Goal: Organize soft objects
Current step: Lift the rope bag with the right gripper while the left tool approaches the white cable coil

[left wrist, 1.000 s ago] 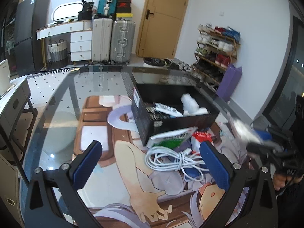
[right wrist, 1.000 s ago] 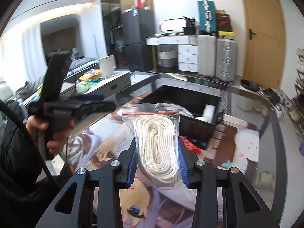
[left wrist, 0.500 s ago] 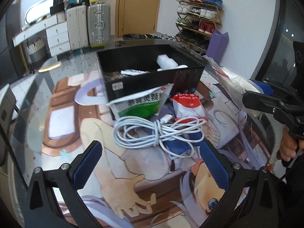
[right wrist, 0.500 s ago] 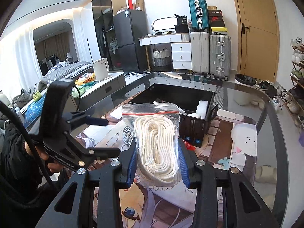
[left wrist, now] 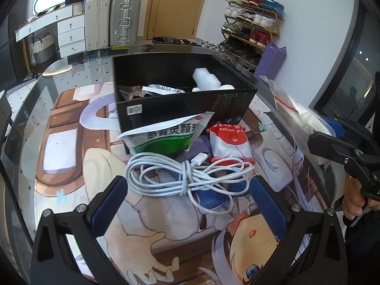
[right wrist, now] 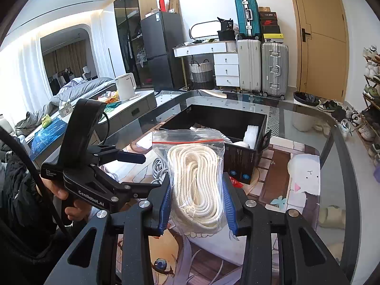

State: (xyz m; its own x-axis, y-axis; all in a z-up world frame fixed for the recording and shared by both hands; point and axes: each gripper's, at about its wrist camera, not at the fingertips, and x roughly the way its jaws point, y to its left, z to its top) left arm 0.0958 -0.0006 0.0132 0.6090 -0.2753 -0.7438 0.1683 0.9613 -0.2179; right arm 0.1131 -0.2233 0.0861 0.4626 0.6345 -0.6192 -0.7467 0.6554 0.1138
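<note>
Glass table point(left wrist: 71, 71) carrying a printed mat point(left wrist: 166, 237); black box point(left wrist: 187, 105) stands toward the far side of the mat, open-topped, already holding a white foam roll point(left wrist: 205, 80), a flat packet point(left wrist: 163, 89) and some darker item I cannot identify; judged partly filled. Still outside: green pouch point(left wrist: 166, 135) leaning against the box's near wall, red-and-white packet point(left wrist: 229, 142) marked "balloon glue" just beside it, white cable point(left wrist: 187, 175) coiled loosely in front of both, one loop overlapping the red packet's lower edge. Right gripper point(right wrist: 197, 204) is clamped on a zip bag point(right wrist: 194, 178) of white rope, blue pads pressing both sides of the coil, bag held upright above the mat on the near side of the box, not yet over its opening. Left gripper point(left wrist: 187, 198) has its fingers spread wide and empty, hovering low with the cable lying between and just ahead of the tips; no contact visible. Estimate: roughly midway; rope bag in transit, three loose items left; likely next is rope bag into box, cable pick-up on the left. Risk: the cable's loose loops may trail or snag the red packet when lifted.
</note>
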